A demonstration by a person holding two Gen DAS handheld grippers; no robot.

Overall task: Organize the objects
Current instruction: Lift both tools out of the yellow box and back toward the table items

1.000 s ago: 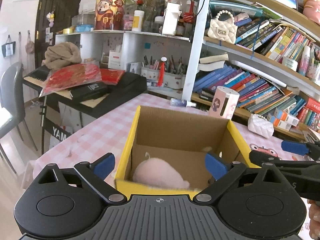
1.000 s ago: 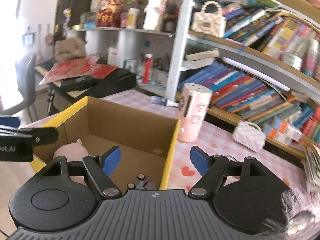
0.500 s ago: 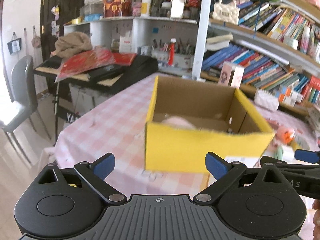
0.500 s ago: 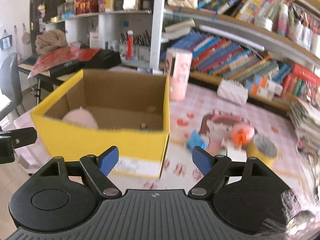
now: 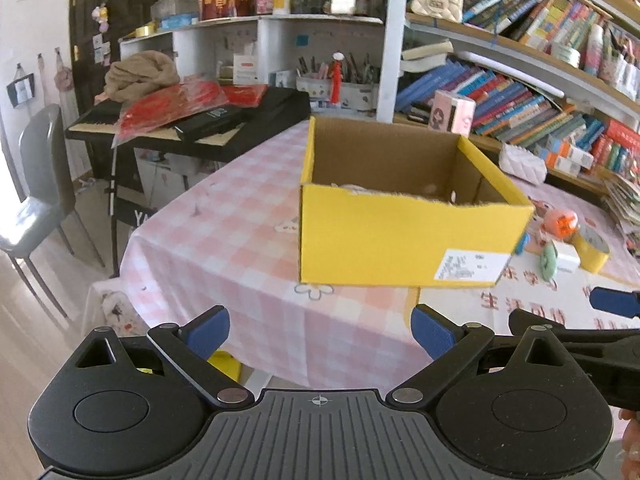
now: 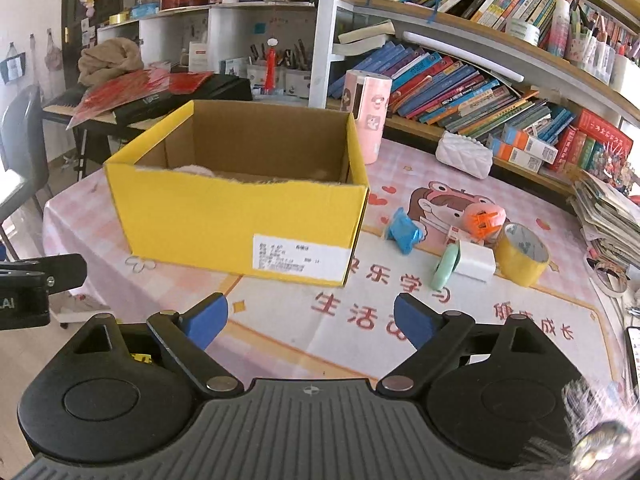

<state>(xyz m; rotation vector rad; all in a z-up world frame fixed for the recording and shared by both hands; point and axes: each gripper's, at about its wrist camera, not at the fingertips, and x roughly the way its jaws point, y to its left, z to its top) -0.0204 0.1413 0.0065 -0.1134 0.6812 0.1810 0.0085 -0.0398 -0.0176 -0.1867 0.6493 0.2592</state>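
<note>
A: What are your claws doing?

B: Your left gripper (image 5: 320,330) is wide open with nothing in it, held in front of the table (image 5: 224,240). Your right gripper (image 6: 310,318) has just been opening; its blue pads are spread, with nothing between them.

A: Where is the box?

B: The yellow box (image 6: 240,220) sits on the pink tablecloth ahead of you, touched by neither claw. A white label (image 6: 300,258) is on its front; the print is too small to read. Something pale pink shows just above the front rim.

A: Anything else?

B: To the right of the box lie a blue toy (image 6: 404,230), an orange toy (image 6: 482,216), a white block (image 6: 476,260), and a yellow tape roll (image 6: 522,254). Red Chinese characters, including 生活, are printed on the cloth (image 6: 348,308).
</note>
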